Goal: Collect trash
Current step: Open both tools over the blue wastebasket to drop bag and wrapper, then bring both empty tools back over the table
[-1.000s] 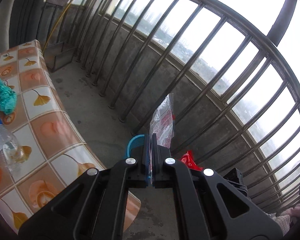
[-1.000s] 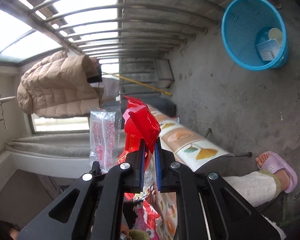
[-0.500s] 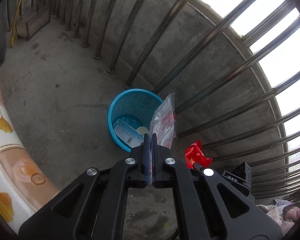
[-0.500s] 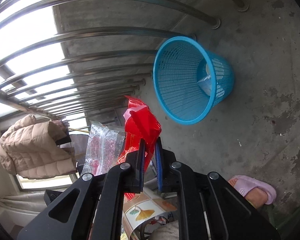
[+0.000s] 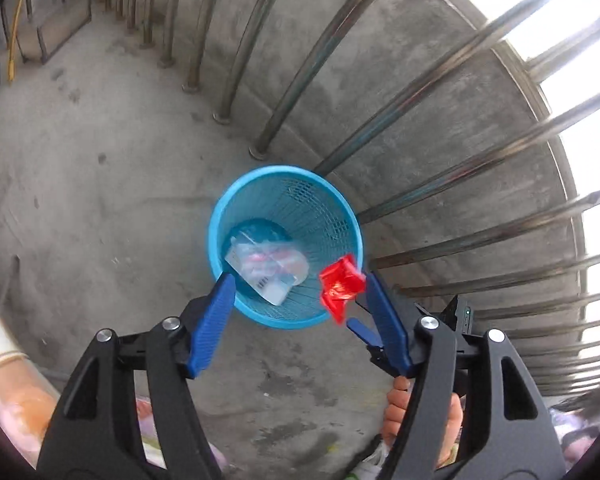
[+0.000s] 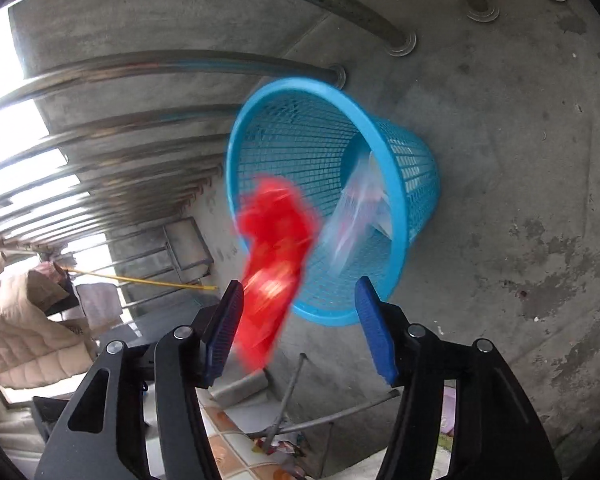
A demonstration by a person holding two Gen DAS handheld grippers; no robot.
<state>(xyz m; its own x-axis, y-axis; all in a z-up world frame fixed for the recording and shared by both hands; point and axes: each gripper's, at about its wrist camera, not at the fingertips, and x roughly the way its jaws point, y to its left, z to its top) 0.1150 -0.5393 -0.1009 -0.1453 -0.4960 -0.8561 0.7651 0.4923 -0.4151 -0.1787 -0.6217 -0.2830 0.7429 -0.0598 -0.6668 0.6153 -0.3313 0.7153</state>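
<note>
dropping step over the blue basket (image 5: 285, 216) — left gripper (image 5: 298, 286) and right gripper (image 6: 298, 314) both opening, empty, clear wrapper (image 5: 266, 266) inside, red wrapper (image 6: 278, 256) falling at the rim — next, back for more trash.

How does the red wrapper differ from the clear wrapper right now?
The red wrapper is opaque bright red; the clear wrapper is see-through with pale print. The red wrapper is at the rim of the blue basket, partly outside it, while the clear wrapper is deeper inside. In the left wrist view the red wrapper looks crumpled, the clear wrapper flatter. Both are motion-blurred in the right wrist view and held by neither claw.
</note>
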